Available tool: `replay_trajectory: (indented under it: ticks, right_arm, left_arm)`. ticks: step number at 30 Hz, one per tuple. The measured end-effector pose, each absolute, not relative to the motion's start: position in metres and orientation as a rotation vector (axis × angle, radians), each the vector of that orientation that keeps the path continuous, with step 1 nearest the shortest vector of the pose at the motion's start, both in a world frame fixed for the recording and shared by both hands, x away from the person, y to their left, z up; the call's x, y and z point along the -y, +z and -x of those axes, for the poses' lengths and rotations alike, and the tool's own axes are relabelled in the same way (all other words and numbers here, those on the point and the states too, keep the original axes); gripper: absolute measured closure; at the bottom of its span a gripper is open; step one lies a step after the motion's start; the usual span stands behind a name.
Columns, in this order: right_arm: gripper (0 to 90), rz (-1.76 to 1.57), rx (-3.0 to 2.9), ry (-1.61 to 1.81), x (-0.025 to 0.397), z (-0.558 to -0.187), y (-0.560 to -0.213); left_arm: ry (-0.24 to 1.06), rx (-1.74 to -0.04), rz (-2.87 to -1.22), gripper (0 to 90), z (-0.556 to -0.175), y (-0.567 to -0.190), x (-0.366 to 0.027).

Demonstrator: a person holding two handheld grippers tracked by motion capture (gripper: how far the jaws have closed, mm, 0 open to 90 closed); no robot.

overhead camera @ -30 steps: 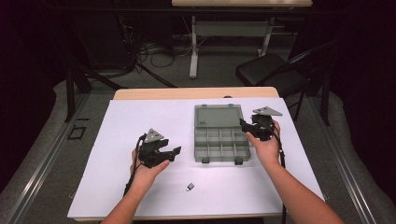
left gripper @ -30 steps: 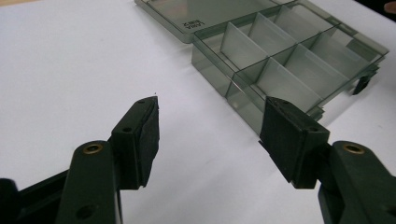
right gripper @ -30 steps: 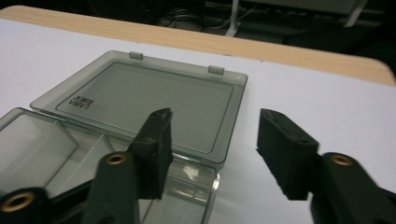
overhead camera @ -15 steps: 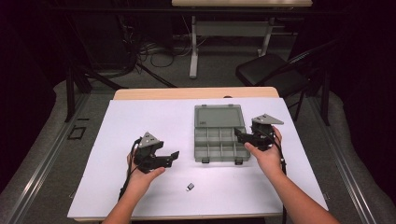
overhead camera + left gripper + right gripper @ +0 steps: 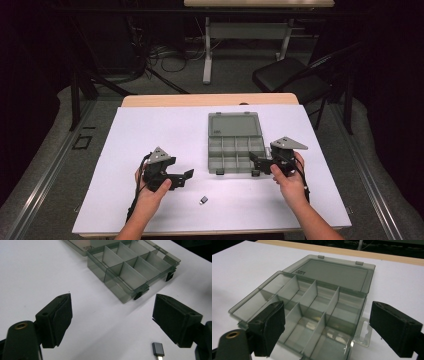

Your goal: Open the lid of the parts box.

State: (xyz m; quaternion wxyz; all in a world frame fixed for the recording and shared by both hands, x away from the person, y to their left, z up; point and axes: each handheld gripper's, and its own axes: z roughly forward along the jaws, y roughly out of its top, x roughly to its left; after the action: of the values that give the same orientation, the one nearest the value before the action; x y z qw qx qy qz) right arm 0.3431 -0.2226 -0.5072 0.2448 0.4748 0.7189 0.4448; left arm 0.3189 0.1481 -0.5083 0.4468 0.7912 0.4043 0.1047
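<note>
Two things matter here: the small grey adapter (image 5: pixel 202 201) on the white table (image 5: pixel 150 130), and the open compartment box (image 5: pixel 235 148) behind it. Adapter lies flat just in front of & a bit right of your left gripper (image 5: pixel 186 176), well short of the box's front latches. In the left gripper view the adapter (image 5: pixel 158 349) sits low, near the right-hand jaw, metal plug end cut off by the frame edge.

Handling, as I judge it: tiny, light, rigid, smooth shell, so prob. slippery & apt to skid or flip on the sheet. Take it across the long flat sides, pads square, low to the table; don't pinch the plug tip.

Left jaws stand wide apart, nothing btwn them. Right gripper (image 5: pixel 255 164) sits at the box's front right corner, jaws also wide apart & empty; its own view looks over the box (image 5: pixel 312 310), lid laid back flat.

Box looks like thin clear plastic, light w/ thin dividers, so it may slide if bumped.

Hard to tell: adapter type, whether any compartment holds something (all look empty), and lid text, too small.
</note>
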Motion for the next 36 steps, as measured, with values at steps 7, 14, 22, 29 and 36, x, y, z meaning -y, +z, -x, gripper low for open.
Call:
replay_trajectory:
  ticks: [7,14,22,29,36]
  right_arm:
    - [2.7,-1.267,-1.994,1.238,0.221,-0.326,-0.516]
    - [0.0,-1.257,-2.021,1.253,0.221,-0.313,-0.512]
    - [0.0,-1.22,-2.011,1.247,0.217,-0.31,-0.513]
    - [0.0,-1.22,-2.024,1.258,0.218,-0.311,-0.514]
    - [0.0,-1.244,-2.024,1.266,0.22,-0.31,-0.514]
  left_arm:
    - [0.23,-0.954,-1.987,15.3,-0.311,-0.51,-0.142]
    - [0.185,-0.898,-1.997,14.2,-0.301,-0.505,-0.137]
    - [0.103,-0.881,-2.086,9.0,-0.297,-0.513,-0.124]
    - [0.127,-0.837,-2.132,10.8,-0.29,-0.518,-0.11]
    - [0.148,-0.795,-2.159,16.9,-0.285,-0.521,-0.101]
